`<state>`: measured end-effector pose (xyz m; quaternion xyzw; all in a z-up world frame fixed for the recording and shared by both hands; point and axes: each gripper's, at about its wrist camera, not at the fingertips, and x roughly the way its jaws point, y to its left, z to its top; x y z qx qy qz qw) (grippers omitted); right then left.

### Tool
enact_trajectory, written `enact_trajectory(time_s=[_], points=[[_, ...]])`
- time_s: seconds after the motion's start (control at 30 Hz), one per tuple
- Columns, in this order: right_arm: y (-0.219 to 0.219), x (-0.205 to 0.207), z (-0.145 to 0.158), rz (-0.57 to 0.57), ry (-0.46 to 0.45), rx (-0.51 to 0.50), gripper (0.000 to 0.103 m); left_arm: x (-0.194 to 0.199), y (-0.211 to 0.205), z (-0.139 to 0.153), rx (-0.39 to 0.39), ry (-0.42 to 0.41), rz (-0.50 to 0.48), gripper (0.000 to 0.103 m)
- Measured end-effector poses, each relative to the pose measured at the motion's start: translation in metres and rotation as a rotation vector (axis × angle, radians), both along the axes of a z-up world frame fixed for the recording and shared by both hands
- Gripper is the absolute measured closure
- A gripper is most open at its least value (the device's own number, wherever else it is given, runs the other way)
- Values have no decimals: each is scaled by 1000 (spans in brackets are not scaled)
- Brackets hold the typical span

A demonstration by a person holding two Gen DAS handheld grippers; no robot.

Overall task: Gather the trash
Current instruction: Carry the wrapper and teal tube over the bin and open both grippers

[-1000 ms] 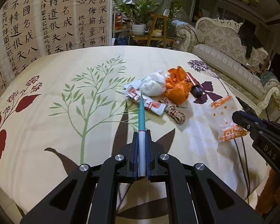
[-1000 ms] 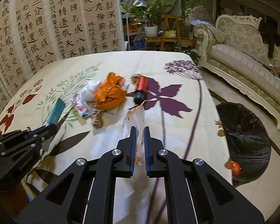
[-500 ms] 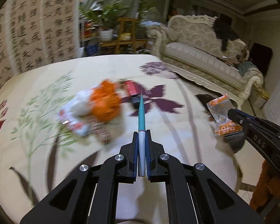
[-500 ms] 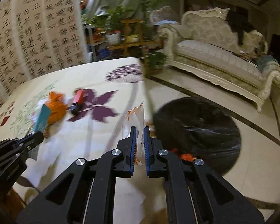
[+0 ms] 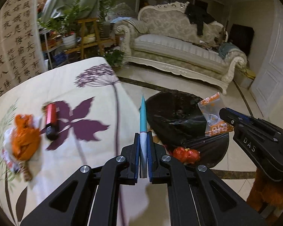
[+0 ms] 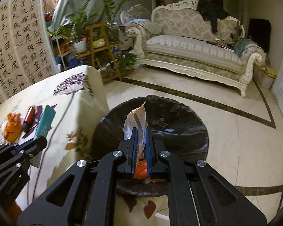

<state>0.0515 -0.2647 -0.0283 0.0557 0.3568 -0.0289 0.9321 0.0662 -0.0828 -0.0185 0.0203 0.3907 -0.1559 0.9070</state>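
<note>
My left gripper (image 5: 143, 137) is shut on a flat teal packet (image 5: 143, 116) seen edge-on, held over the table's right edge; from the right wrist the teal packet (image 6: 45, 122) shows its face. My right gripper (image 6: 140, 131) is shut on a clear orange-printed wrapper (image 6: 135, 120), hanging over the black-lined trash bin (image 6: 171, 116) on the floor. From the left wrist view the wrapper (image 5: 213, 116) sits above the bin (image 5: 171, 113), with red trash (image 5: 186, 153) inside. Left on the table are an orange bag (image 5: 24, 139) and a red-and-black tube (image 5: 51, 120).
The floral-cloth table (image 5: 69, 86) fills the left. A cream sofa (image 6: 194, 45) stands across the tiled floor (image 6: 235, 131). Plant shelves (image 6: 100, 43) and a calligraphy screen (image 6: 15, 43) lie at the back left. Tiled floor surrounds the bin.
Both grippers have swung right from over the table toward the bin, each keeping its piece of trash. The trash pile has slid to the left of both views.
</note>
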Motion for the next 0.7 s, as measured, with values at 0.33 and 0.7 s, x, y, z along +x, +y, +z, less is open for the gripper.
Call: enact_trajectory(time_s=[0.33, 0.7], points=[[-27, 17, -19, -34, 33, 22, 94, 22, -46, -12, 47, 23, -62, 95], [-44, 25, -26, -67, 39, 59, 84, 32, -65, -20, 76, 35, -83, 72]])
